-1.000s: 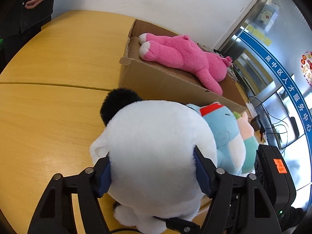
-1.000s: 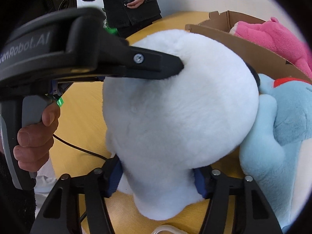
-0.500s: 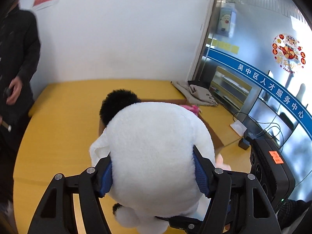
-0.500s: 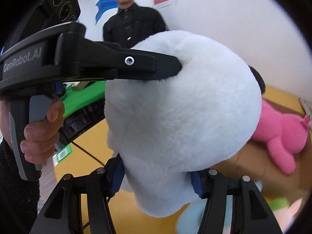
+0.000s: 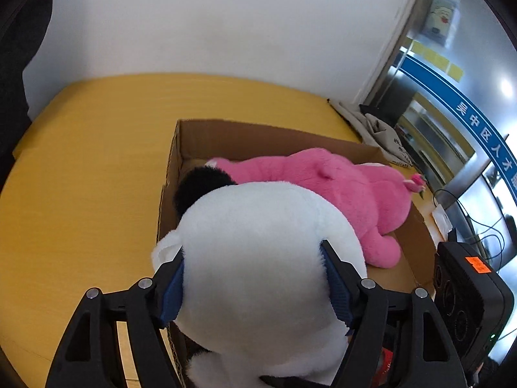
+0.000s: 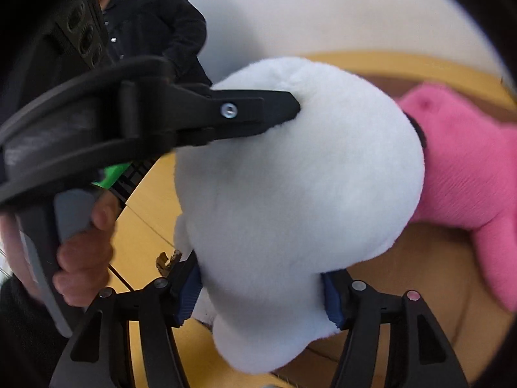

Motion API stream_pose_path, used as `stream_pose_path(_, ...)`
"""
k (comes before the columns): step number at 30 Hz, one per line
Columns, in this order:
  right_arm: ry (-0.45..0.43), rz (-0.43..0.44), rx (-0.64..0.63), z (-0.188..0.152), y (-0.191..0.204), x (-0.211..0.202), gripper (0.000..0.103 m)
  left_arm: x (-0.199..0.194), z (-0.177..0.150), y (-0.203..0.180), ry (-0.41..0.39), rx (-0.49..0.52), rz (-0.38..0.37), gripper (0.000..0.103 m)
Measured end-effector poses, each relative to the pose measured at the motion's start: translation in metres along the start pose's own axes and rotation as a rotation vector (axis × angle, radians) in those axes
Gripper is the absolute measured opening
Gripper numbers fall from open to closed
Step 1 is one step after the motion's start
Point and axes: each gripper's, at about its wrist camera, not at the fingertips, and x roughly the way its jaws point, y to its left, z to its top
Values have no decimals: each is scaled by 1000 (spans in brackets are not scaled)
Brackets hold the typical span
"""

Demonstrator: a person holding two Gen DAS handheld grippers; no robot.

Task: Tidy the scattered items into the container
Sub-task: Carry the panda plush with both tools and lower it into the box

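Note:
A big white plush panda (image 5: 258, 258) with a black ear (image 5: 200, 184) is held by both grippers over the near left corner of the open cardboard box (image 5: 245, 135). My left gripper (image 5: 255, 284) is shut on its head from both sides. My right gripper (image 6: 261, 291) is shut on its lower part (image 6: 290, 194); the left gripper's finger (image 6: 226, 113) presses into the panda's top in that view. A pink plush bear (image 5: 326, 187) lies inside the box, also seen in the right wrist view (image 6: 462, 161).
The box stands on a yellow wooden table (image 5: 80, 177). A grey cloth (image 5: 378, 132) lies at the table's far right, with cables (image 5: 465, 213) beyond. A person in black (image 6: 155, 32) stands behind the table.
Both grippers have lifted the panda off the table, away from the blue plush, and carried it over the box's edge. The box interior and pink bear now lie below it.

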Motion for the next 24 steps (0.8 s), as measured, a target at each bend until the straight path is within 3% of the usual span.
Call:
stream_pose_path(3,42,-34,-19,-9,3,-6,74,3,-6,0,0,29,-11,84)
stream_pose_path(6,22,-38,-27,-17,1,-37,74,10,-10,2,28,52,-7,86)
stream_pose_path(9,-38,-31,-24,-20,-12,-73,74,11,-20,1,25,54,-6,89)
stream_pose_path(12,-117,-54,13,2,-37,-101,74,10,-23,1,22,47,-4,89)
stream_pose_path(16,-163,-72,69,48,-45,-60,73,4,-29,-1,13,50,16,91)
stream_pose_path(19,-133,-108,53,99,-51,-20,67,4,-33,-1,15,42,47,94)
stream_pose_path(20,-104,-146,32,109,-48,15,62,6,-35,-1,22,43,72,94)
stream_pose_path(21,-78,-173,24,112,-46,43,58,8,-37,-1,28,43,96,93)
stream_pose_path(24,-35,-184,45,107,-47,67,59,8,-43,-1,10,29,115,92)
